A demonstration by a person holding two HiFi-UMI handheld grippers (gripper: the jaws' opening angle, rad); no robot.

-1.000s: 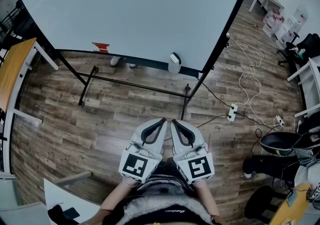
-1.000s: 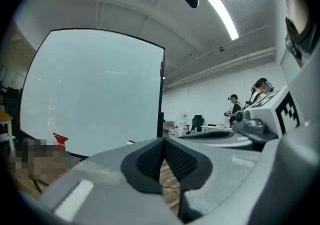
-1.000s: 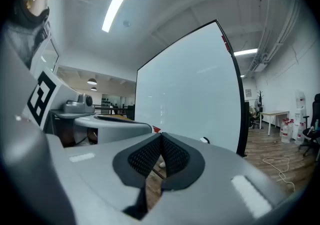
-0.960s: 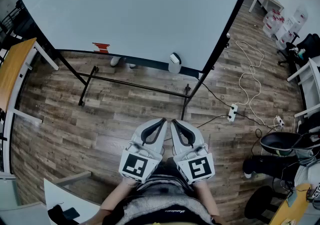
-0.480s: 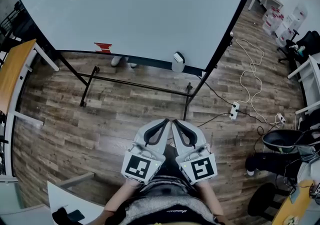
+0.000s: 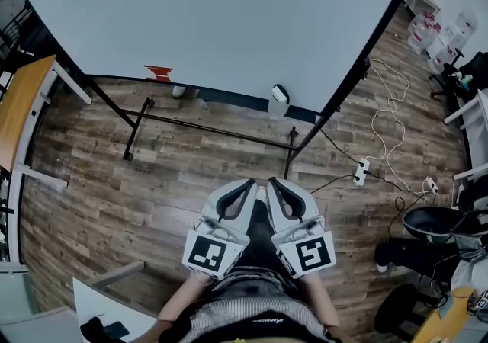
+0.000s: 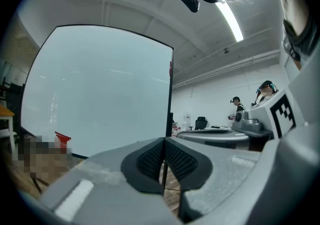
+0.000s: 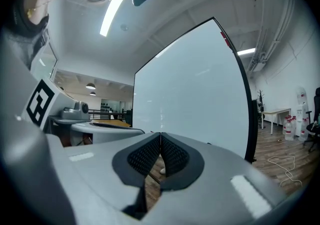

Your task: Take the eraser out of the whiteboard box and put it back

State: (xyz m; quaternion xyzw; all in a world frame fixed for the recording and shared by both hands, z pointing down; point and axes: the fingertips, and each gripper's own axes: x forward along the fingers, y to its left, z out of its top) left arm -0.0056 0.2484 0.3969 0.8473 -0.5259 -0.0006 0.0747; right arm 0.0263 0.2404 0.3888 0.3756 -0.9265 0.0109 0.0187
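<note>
The clenched, empty left gripper and right gripper are best carried level toward the far small white box, then opened.

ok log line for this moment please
left gripper: shut, empty | right gripper: shut, empty | whiteboard: ahead, both grippers short of it | white box: on whiteboard's lower edge, untouched

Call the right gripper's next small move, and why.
Probably bring the right gripper forward toward the white box at the lower edge of the whiteboard, opening its jaws on the way: it is shut, empty and well short of the board.
</note>
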